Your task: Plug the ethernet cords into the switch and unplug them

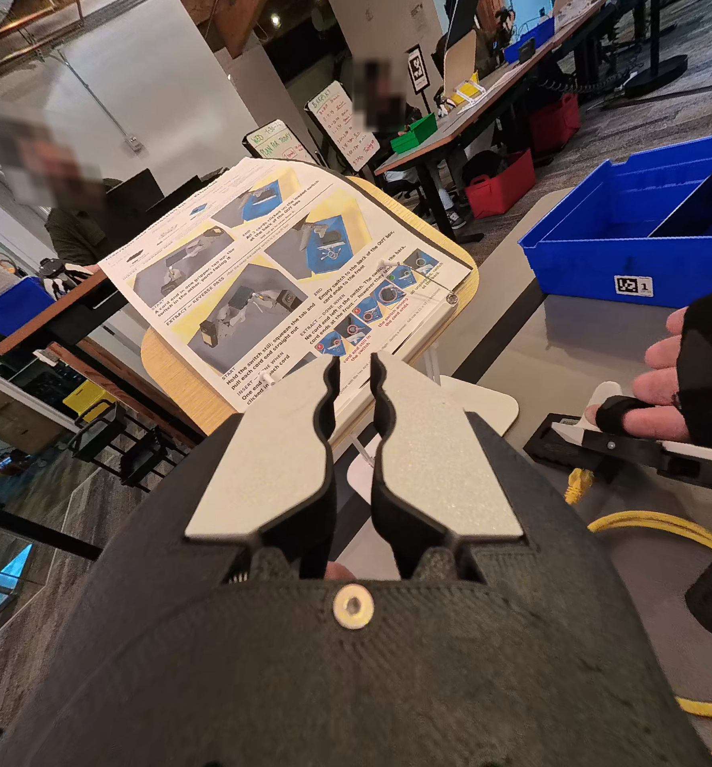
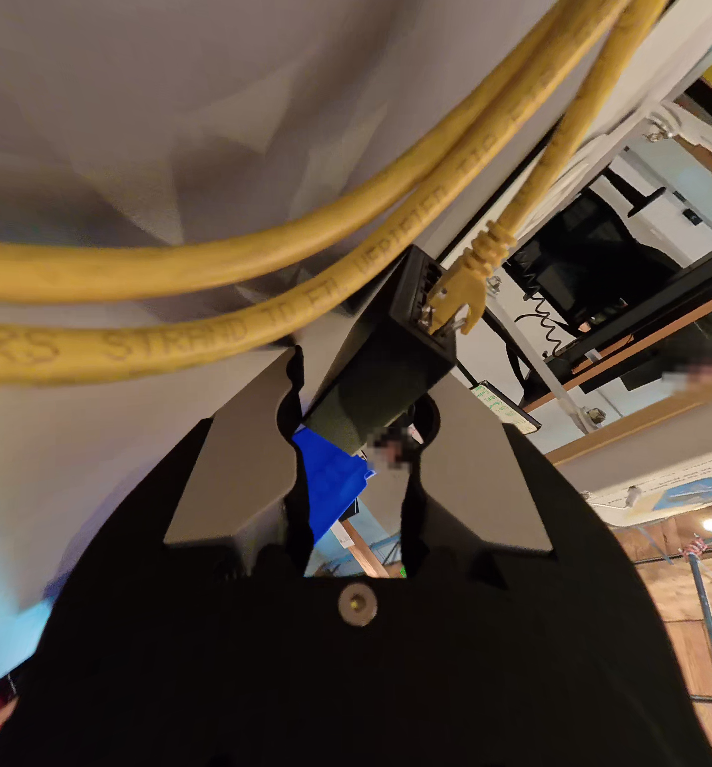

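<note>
Grey tabletop [image 1: 553,361] in a busy workshop, blue bin [image 1: 620,232] at 2 o'clock, propped instruction sheet [image 1: 288,265] at 12 in the left wrist view

Left gripper [image 1: 355,361] raised clear of the table, fingers nearly together with a thin gap, holding nothing

Right gripper [image 2: 358,373] clamped on the black switch [image 2: 387,365], port face pointing toward 1 o'clock in the right wrist view

Yellow ethernet cord [image 2: 221,265] looping across from 9 o'clock; its plug [image 2: 456,296] at the switch's ports, tip entering a socket at a slant, full seating not clear

Best done by keeping the switch steady, lining the plug square to the socket, and pushing straight in until latched, probably with the free left gripper

Cord: thick, stiff-looking, yellow with a ribbed boot; switch: small matte black box
</note>
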{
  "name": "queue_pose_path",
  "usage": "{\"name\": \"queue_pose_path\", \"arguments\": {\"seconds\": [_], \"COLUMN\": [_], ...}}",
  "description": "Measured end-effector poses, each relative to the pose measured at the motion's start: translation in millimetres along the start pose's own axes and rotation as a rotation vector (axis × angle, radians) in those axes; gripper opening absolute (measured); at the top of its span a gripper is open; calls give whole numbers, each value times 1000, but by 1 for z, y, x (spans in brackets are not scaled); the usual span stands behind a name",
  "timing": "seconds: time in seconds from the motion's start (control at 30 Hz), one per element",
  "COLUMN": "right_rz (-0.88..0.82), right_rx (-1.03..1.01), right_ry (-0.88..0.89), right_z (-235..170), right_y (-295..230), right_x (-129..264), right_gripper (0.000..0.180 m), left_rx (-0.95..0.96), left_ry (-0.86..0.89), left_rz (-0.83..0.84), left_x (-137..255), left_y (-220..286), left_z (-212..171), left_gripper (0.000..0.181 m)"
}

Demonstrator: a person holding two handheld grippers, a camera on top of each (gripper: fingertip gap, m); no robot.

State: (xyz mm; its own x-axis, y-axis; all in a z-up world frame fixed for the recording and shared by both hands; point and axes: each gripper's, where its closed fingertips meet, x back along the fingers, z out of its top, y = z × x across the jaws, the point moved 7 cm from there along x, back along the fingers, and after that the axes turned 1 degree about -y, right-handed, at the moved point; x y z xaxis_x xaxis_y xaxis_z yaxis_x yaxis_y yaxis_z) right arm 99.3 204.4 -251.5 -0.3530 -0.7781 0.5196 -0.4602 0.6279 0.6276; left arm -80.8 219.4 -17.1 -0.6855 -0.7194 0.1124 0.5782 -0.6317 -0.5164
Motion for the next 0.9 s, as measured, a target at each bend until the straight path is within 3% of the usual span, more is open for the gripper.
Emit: {"name": "queue_pose_path", "arguments": {"seconds": [0.23,0.43,0.53,0.63,0.73,0.8,0.9], "right_rz": [161,315,458,552,419,304,186], "right_rx": [185,108,0,-303,-582,-737,-890], "right_ry": [-12,47,264,553,794,891,992], "right_z": [-6,-20,-33,-56,-83,-99,-111], "right_y": [-12,-11,4,43,87,106,113], "right_x": [10,26,50,64,75,83,88], "right_gripper": [66,77,62,52,45,40,37], "left_rx": [2,13,39,52,66,117,146], "left_ry": [6,26,54,60,54,44,45], "left_rz": [-13,-10,-9,-11,-17,-39,-56], "left_x": [1,4,5,3,-1,-4,-6], "left_y": [1,0,-2,-1,1,0,-2], "left_z": [1,5,6,6,4,3,-1], "left_gripper": [14,14,15,15,19,34,35]}}
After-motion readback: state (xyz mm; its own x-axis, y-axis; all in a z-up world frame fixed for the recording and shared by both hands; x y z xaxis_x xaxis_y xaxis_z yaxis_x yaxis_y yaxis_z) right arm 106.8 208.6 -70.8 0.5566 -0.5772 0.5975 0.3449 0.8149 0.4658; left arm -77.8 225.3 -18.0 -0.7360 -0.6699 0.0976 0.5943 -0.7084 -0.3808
